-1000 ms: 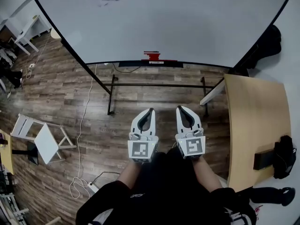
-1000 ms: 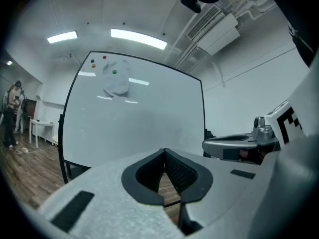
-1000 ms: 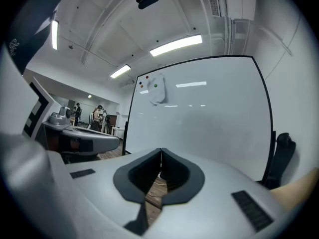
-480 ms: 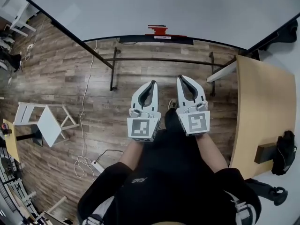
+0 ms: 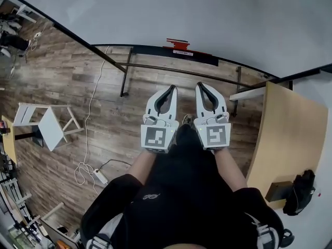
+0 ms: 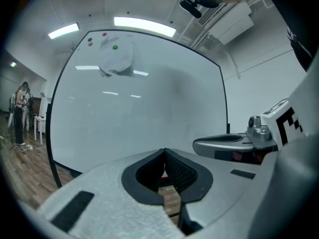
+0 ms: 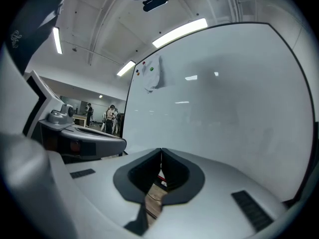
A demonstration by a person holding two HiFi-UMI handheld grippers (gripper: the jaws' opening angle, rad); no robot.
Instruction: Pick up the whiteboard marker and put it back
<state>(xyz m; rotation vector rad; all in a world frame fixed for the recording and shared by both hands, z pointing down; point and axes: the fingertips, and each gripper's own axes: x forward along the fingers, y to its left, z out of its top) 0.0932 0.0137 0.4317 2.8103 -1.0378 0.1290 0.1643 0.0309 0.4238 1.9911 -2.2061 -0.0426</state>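
A big whiteboard [image 5: 197,14] stands ahead, with a black ledge [image 5: 155,51] along its lower edge. A small red thing [image 5: 178,44] sits on that ledge; it is too small to tell if it is the marker. My left gripper [image 5: 169,89] and right gripper [image 5: 201,86] are held side by side in front of me, pointing at the board and short of it. Both are shut with nothing between the jaws. In the left gripper view the left gripper [image 6: 164,151] faces the whiteboard [image 6: 139,103]. The right gripper [image 7: 161,151] faces the whiteboard [image 7: 224,98] too.
A wooden table [image 5: 288,134] stands at the right with a black bag [image 5: 299,192] on it. A white folding stool [image 5: 46,131] is at the left. A cable and power strip [image 5: 98,176] lie on the wood floor. The board's stand bar [image 5: 176,69] crosses low ahead.
The person has stepped toward the whiteboard. Both grippers have moved forward with them, still side by side and shut. The ledge with the red thing is nearer.
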